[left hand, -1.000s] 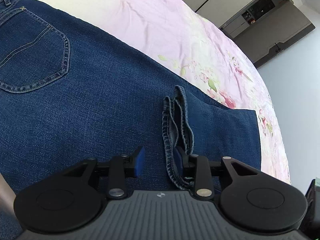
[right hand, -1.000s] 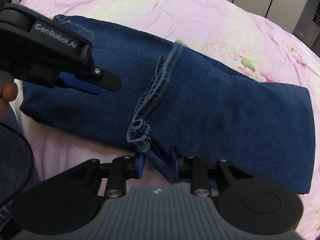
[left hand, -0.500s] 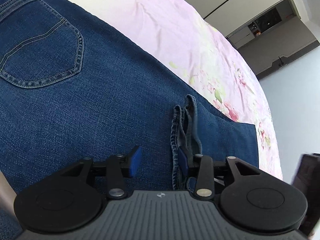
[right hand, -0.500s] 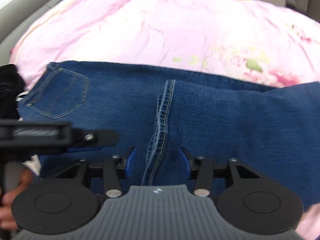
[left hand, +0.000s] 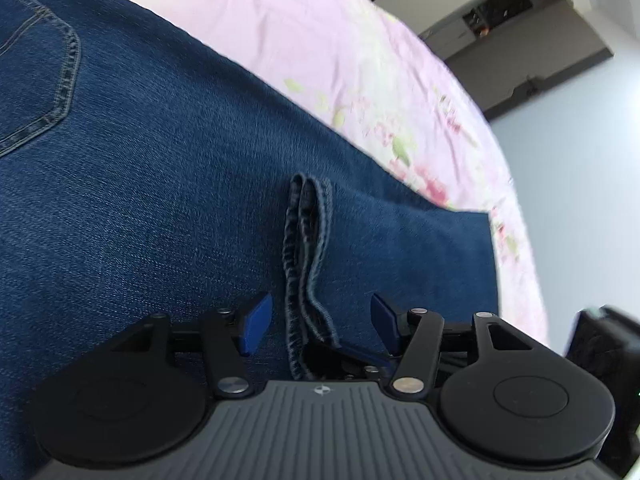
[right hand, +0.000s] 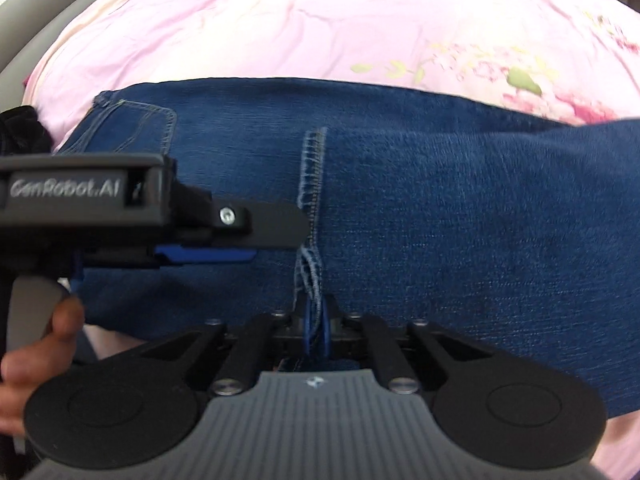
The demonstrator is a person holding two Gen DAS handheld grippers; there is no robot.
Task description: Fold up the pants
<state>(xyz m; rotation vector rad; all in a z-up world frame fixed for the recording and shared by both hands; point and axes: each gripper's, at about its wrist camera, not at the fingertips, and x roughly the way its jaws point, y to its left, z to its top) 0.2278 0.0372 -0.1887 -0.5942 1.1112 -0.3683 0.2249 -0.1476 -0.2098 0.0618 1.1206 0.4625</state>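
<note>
The pants [left hand: 160, 184], dark blue jeans, are laid flat on the bed [left hand: 312, 40], which is covered by a pink bedspread with a flower print. They are folded over themselves, so that the leg hems [left hand: 308, 256] lie across the middle of the jeans as a raised double band with light stitching. A back pocket [left hand: 36, 80] is seen far to the left of the hems in the left wrist view, and the fold edge of the jeans is seen to the right of the hems, near the flower print.

The left gripper [left hand: 322, 322] is held low over the denim with its blue fingers [left hand: 256, 328] spread wide. The hems pass between the fingers, but they are not pressed by them; a gap is left on each side. Nothing is held by this gripper.

In the right wrist view the right gripper [right hand: 316, 330] is seen at the near end of the hems [right hand: 312, 184]. Its fingers are brought almost together, and the frayed end of the hem band is pinched between them. The left gripper [right hand: 208, 254] is seen in this view from the side, just left of the hems and above the denim, and the hand [right hand: 44, 344] of the person is seen on its handle at the lower left. The picture is somewhat blurred there.
</note>
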